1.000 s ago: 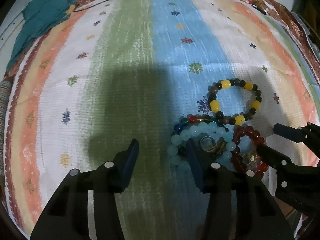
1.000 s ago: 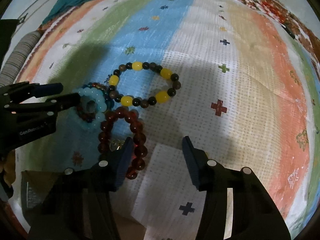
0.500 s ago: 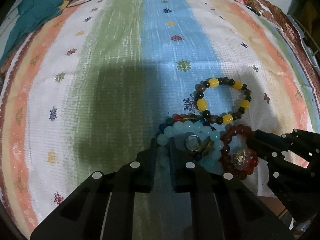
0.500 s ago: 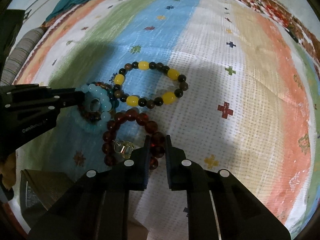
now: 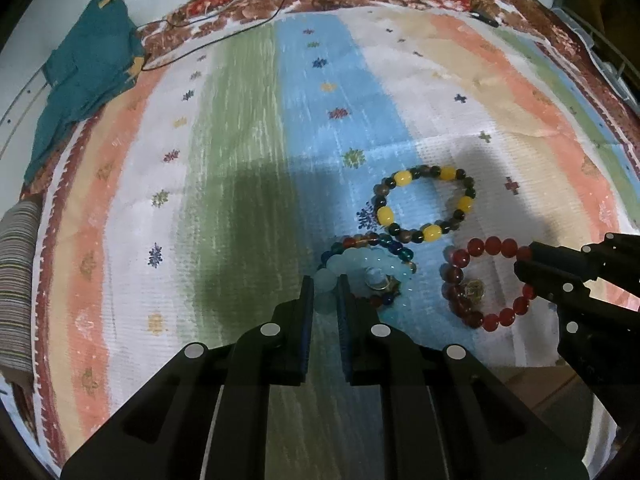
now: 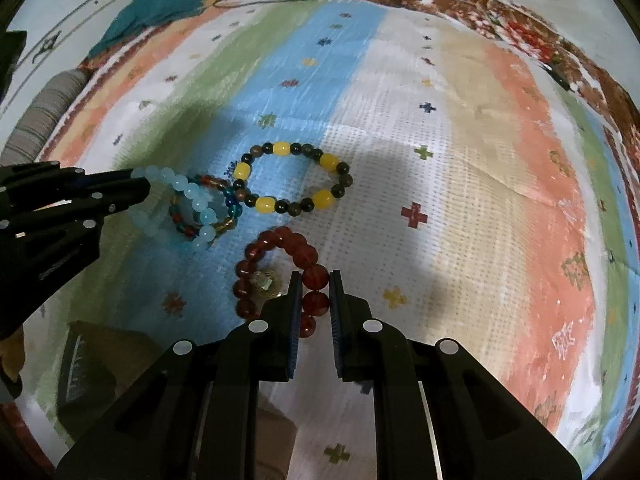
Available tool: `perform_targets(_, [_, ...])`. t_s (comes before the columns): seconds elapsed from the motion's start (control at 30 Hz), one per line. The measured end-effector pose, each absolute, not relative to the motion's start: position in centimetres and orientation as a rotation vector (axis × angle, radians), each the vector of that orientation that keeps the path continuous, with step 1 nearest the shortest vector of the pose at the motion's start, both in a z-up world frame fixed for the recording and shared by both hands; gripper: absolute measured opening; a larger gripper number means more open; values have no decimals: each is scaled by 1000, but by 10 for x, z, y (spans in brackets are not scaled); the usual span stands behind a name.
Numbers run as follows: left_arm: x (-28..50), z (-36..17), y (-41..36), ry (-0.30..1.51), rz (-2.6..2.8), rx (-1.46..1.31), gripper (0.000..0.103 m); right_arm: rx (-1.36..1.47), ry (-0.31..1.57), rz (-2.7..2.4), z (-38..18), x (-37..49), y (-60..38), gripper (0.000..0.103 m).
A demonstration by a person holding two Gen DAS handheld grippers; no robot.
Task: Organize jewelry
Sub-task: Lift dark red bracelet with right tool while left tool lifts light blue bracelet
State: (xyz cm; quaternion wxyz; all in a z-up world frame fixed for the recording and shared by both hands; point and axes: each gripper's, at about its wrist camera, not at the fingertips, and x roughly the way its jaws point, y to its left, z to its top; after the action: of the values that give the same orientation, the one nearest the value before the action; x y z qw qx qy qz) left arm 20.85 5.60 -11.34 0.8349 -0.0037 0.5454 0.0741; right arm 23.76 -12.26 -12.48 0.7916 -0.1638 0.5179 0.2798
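My left gripper (image 5: pixel 325 294) is shut on the pale blue bead bracelet (image 5: pixel 362 262), which hangs lifted off the cloth; a multicoloured bead bracelet (image 5: pixel 374 240) lies tangled under it. From the right wrist view the left gripper (image 6: pixel 138 188) shows at the left with the pale blue bracelet (image 6: pixel 196 204) dangling from it. My right gripper (image 6: pixel 314 292) is shut on the dark red bead bracelet (image 6: pixel 280 246), also raised, with a small gold charm (image 6: pixel 264 282) on it. The red bracelet (image 5: pixel 486 246) and right gripper (image 5: pixel 520 262) show at the right in the left wrist view. A yellow-and-dark bead bracelet (image 5: pixel 426 204) (image 6: pixel 294 182) lies flat behind.
A striped, patterned cloth (image 5: pixel 248 128) covers the surface. A teal fabric piece (image 5: pixel 86 76) sits at the far left corner, with a thin cable (image 5: pixel 224 36) along the far border. A dark box-like object (image 6: pixel 92 364) lies near the cloth's front edge.
Both grippers went from open to shut, the left on the pale blue bracelet, the right on the red one. Both have since risen, pulling the two bracelets up and apart.
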Motion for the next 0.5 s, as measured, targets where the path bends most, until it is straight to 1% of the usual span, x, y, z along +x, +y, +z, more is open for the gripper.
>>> perform_targets(0.5, [191,-75,39,1079,145,23,11,-299,1025,569,-87,220,-139,14])
